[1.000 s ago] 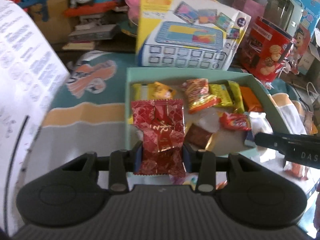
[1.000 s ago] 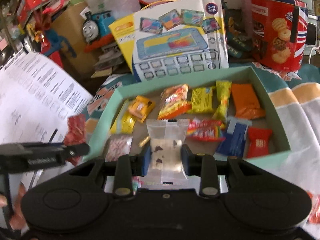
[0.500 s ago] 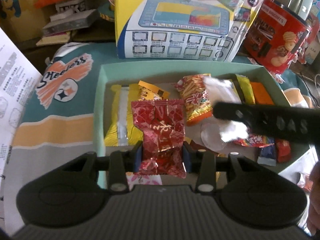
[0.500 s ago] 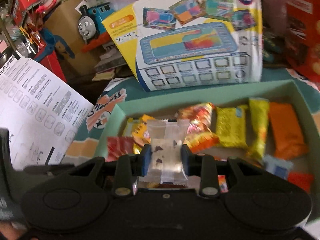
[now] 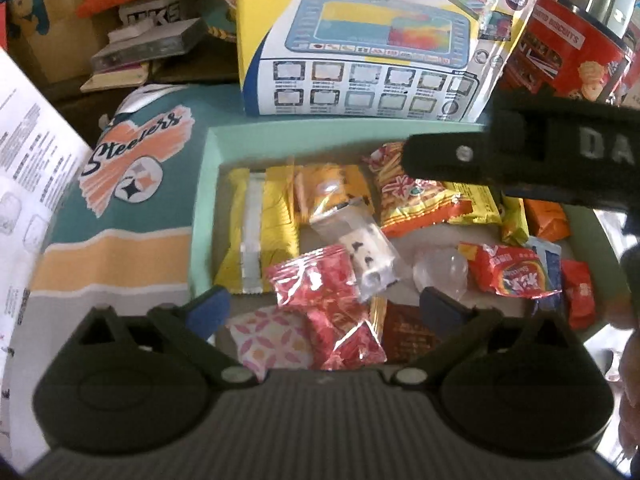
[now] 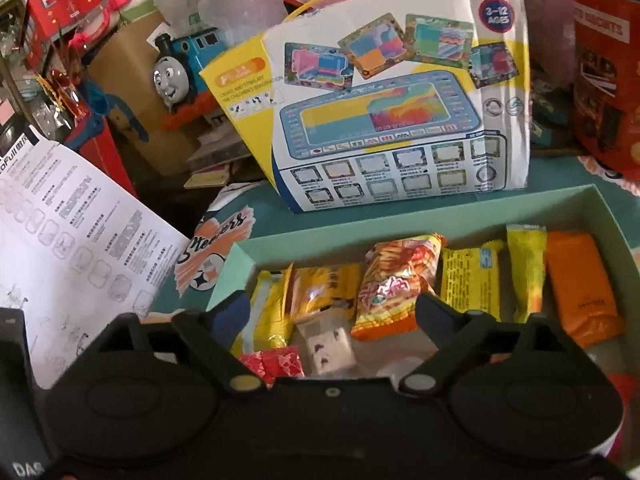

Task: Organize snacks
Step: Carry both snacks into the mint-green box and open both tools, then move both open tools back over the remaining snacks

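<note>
Both grippers' fingers are opening wide, gripping nothing: left gripper (image 5: 326, 306), right gripper (image 6: 334, 314). The crinkly red foil packet (image 5: 320, 292) and clear plastic-wrapped bar (image 5: 370, 258) lie loose, seemingly overlapping, in the shallow mint cardboard box (image 5: 206, 200).

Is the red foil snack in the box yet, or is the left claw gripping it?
In the box. Red foil snack lies loose among the others; left claw is opening, pads clear.
</note>
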Action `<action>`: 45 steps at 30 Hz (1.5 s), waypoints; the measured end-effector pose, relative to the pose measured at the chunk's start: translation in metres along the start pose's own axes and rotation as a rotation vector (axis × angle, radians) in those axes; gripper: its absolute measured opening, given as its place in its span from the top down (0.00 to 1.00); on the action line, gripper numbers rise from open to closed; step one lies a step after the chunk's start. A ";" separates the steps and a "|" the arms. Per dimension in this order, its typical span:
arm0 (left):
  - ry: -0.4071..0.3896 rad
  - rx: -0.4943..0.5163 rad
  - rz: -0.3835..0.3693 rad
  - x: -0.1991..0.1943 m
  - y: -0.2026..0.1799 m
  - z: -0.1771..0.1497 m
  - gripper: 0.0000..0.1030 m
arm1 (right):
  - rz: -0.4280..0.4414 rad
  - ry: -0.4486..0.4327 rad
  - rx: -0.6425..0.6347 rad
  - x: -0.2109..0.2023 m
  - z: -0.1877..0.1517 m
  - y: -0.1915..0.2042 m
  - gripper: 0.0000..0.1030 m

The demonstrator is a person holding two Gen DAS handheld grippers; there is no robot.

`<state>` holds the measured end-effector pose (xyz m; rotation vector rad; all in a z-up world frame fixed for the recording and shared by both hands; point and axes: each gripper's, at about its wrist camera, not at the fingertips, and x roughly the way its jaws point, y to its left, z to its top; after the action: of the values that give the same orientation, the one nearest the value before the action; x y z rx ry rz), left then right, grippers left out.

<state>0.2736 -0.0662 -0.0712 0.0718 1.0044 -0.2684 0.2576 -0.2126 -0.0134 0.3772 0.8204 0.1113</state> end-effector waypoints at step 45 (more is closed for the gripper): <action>0.146 -0.159 0.102 -0.067 0.050 -0.157 0.00 | -0.109 0.122 0.080 -0.108 -0.148 -0.014 0.00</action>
<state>0.1227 0.0230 -0.1026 -0.0025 1.1605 -0.0901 0.0756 -0.2092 -0.0351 0.4027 0.9665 0.0002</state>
